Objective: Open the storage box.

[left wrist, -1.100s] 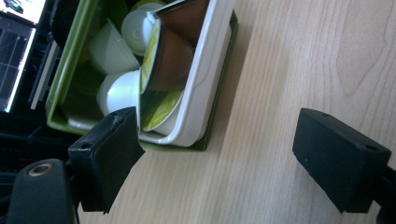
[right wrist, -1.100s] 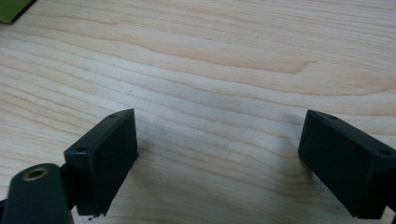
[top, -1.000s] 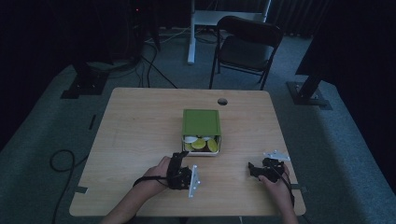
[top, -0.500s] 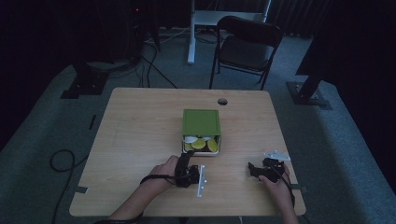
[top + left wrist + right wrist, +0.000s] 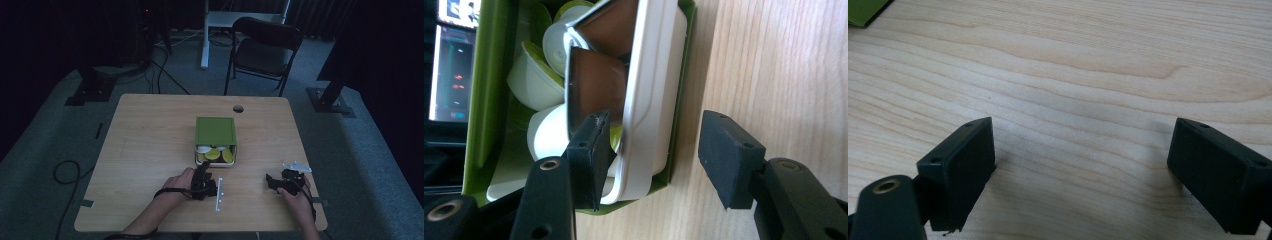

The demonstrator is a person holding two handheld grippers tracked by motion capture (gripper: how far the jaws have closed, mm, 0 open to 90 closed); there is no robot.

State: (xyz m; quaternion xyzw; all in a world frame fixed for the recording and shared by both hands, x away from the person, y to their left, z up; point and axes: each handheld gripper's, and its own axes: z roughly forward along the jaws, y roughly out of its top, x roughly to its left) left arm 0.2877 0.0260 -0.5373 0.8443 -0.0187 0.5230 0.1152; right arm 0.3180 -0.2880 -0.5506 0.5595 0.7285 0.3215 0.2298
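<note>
The left hand-held gripper (image 5: 651,155), its jaws just closing but not yet clamped, is straddling the near wall of the white tray (image 5: 649,100) in the green box (image 5: 489,100), readying a grasp, while the right hand-held gripper (image 5: 1080,170) is idling apart over the worktop (image 5: 1088,60).

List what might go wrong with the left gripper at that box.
1. The left gripper straddles the near wall of the white tray in the green box; its jaws have just been closing, and the thin rim might flex or slip.
2. One jaw sits among the pods; closing further may crush or tip one.
3. The box lies unsteadied, the right gripper well aside, so pulling could drag it.
</note>
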